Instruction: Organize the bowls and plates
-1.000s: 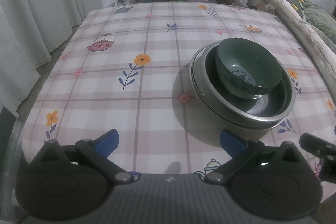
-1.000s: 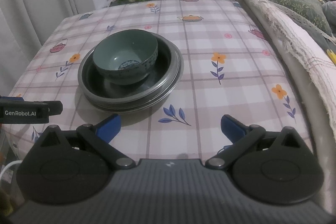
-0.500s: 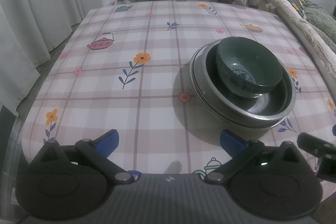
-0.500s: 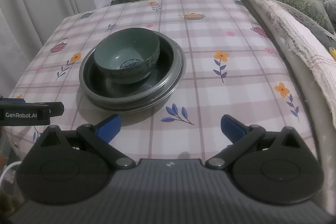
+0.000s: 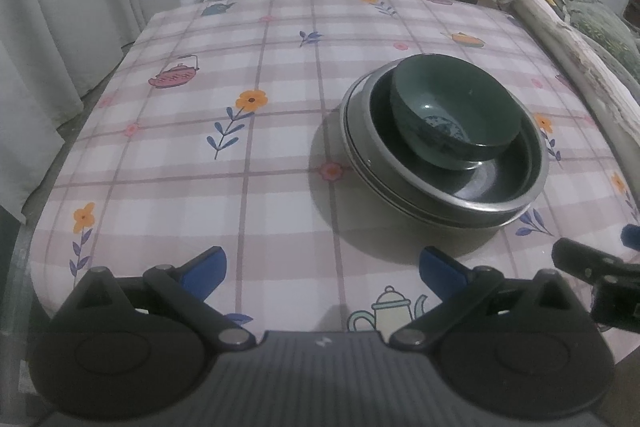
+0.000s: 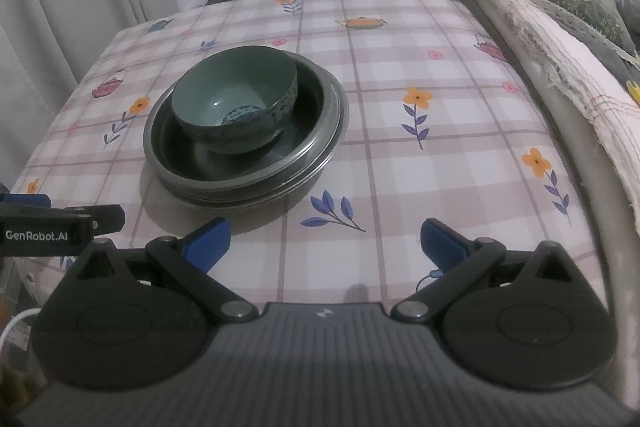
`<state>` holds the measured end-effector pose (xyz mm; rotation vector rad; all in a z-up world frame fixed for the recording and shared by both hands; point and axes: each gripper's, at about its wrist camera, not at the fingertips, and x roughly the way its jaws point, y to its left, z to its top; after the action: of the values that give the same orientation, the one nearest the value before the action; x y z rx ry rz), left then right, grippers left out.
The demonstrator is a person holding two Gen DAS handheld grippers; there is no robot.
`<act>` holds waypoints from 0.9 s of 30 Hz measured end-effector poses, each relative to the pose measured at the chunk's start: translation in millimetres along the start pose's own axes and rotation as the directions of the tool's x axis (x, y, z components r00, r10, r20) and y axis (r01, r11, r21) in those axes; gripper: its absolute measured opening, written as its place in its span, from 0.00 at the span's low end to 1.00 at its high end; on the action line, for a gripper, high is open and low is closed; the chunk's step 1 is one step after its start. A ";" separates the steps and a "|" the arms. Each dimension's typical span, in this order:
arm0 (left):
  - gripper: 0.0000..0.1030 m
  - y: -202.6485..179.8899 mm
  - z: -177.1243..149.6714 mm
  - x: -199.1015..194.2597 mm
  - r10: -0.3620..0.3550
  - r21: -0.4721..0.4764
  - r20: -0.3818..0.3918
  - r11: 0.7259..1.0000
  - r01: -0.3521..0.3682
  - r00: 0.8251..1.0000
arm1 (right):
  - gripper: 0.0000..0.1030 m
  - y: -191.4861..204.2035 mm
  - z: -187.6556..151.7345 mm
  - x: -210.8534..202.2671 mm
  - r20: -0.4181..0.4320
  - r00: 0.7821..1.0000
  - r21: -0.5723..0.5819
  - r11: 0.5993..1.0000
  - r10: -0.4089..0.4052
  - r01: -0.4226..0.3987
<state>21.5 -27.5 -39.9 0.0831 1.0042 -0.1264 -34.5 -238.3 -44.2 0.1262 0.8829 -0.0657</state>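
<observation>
Table with checked floral cloth: same layout as a second ago, nothing relocated. Metal plates stacked on it, green bowl seated inside stack, unmoved. Views drawn slightly nearer to stack. Left gripper spread wide, empty, stack ahead to its right, apart. Right gripper spread wide, empty, stack ahead to its left, near left fingertip.

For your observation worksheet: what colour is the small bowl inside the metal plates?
Dark green bowl, bluish pattern inside; clearest in the right wrist view.
</observation>
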 end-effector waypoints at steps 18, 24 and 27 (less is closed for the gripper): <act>1.00 -2.1 -1.2 -0.9 0.010 0.006 -0.015 1.000 -0.010 1.000 | 0.99 1.9 -0.9 1.8 -0.011 1.000 -0.004 1.000 0.004 -0.004; 1.00 -1.5 -0.9 -0.9 0.012 0.006 -0.014 1.000 -0.012 1.000 | 0.99 2.7 -0.9 1.4 -0.010 1.000 -0.007 1.000 0.005 -0.005; 1.00 -1.2 -1.0 -0.8 0.012 0.006 -0.013 1.000 -0.012 1.000 | 0.99 3.2 -0.9 1.2 -0.009 1.000 -0.008 1.000 0.006 -0.006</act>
<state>20.1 -28.5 -39.8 0.0956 1.0166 -0.1177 -34.2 -235.1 -45.4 0.1213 0.8917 -0.0562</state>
